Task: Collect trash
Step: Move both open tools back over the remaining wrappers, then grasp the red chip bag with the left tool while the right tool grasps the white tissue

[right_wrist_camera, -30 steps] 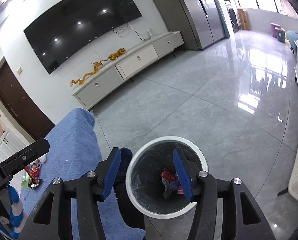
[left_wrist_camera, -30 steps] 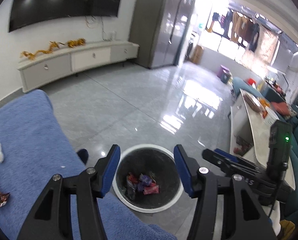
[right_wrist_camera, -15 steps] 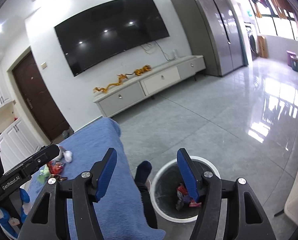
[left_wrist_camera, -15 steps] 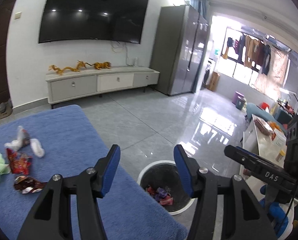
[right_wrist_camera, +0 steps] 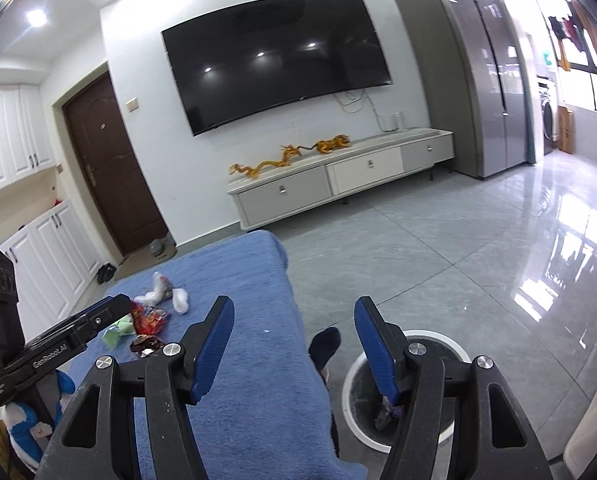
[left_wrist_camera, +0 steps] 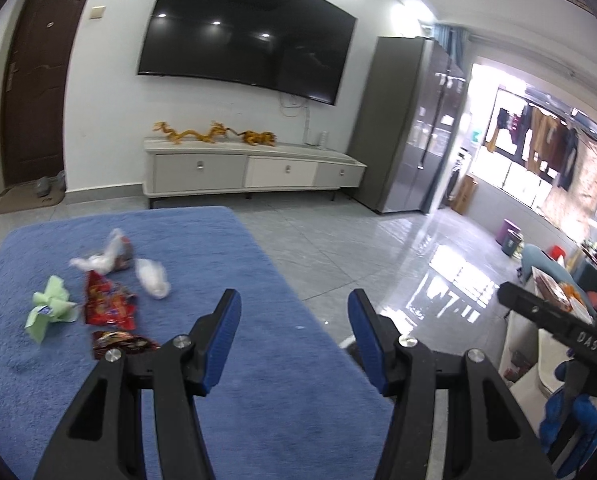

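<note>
Several pieces of trash lie on a blue cloth-covered surface [left_wrist_camera: 258,360]: a green paper scrap [left_wrist_camera: 50,312], a red wrapper [left_wrist_camera: 108,304], a dark wrapper [left_wrist_camera: 122,342], a white tissue wad [left_wrist_camera: 152,278] and a crumpled white wrapper [left_wrist_camera: 102,258]. My left gripper [left_wrist_camera: 294,300] is open and empty, above the cloth to the right of the pile. My right gripper [right_wrist_camera: 293,308] is open and empty too, over the cloth's right edge. A white-rimmed bin [right_wrist_camera: 438,338] with wrappers inside stands on the floor below its right finger. The pile [right_wrist_camera: 150,316] shows far left.
A foot in a dark sock [right_wrist_camera: 326,346] sits between the cloth and the bin. A grey tiled floor [right_wrist_camera: 458,248] spreads to a TV cabinet [right_wrist_camera: 338,184] at the far wall. A low table with clutter [left_wrist_camera: 558,296] stands at the right.
Both cameras swung up and left, away from the bin. The bin has dropped out of the left view and the trash pile has come into it. Both grippers stay empty.
</note>
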`<control>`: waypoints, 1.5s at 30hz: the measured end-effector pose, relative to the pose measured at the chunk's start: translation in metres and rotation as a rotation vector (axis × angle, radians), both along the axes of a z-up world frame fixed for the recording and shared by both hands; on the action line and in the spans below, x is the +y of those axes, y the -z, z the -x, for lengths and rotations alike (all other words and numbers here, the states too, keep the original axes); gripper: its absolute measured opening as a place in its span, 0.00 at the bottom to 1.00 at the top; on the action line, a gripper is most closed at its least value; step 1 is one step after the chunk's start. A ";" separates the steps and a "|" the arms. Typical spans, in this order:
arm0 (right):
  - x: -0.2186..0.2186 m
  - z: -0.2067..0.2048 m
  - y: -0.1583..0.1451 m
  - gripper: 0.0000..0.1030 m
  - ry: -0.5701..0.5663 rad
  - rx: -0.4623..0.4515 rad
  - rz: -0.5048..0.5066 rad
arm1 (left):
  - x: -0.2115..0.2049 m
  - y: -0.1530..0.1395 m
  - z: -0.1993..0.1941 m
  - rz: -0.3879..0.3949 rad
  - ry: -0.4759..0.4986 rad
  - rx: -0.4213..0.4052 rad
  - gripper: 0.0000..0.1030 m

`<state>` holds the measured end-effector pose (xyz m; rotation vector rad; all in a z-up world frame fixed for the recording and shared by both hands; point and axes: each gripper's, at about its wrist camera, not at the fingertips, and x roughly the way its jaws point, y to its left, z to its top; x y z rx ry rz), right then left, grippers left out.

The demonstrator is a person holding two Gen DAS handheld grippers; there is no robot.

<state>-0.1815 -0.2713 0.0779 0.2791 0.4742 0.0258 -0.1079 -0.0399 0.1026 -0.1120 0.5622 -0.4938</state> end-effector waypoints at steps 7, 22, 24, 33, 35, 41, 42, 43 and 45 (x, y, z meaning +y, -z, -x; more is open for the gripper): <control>0.033 -0.045 0.013 0.59 -0.091 0.064 0.017 | 0.050 0.032 -0.028 -0.044 -0.101 0.029 0.52; 0.118 -0.175 0.065 0.59 -0.343 0.219 0.013 | 0.126 0.084 -0.134 -0.096 -0.253 0.141 0.52; 0.131 -0.192 0.073 0.59 -0.391 0.237 0.008 | 0.124 0.090 -0.148 -0.101 -0.238 0.149 0.52; 0.180 -0.255 0.104 0.56 -0.522 0.297 -0.005 | 0.132 0.122 -0.179 -0.064 -0.213 0.225 0.51; 0.188 -0.266 0.110 0.54 -0.541 0.303 -0.006 | 0.135 0.128 -0.182 -0.044 -0.207 0.245 0.43; 0.210 -0.289 0.126 0.40 -0.581 0.321 -0.009 | 0.137 0.133 -0.184 -0.034 -0.205 0.241 0.33; 0.212 -0.292 0.129 0.38 -0.584 0.327 -0.015 | 0.137 0.134 -0.183 -0.038 -0.208 0.239 0.32; 0.212 -0.295 0.132 0.32 -0.586 0.332 -0.022 | 0.137 0.134 -0.184 -0.041 -0.209 0.243 0.29; 0.211 -0.296 0.134 0.23 -0.586 0.328 -0.032 | 0.138 0.134 -0.183 -0.039 -0.214 0.240 0.23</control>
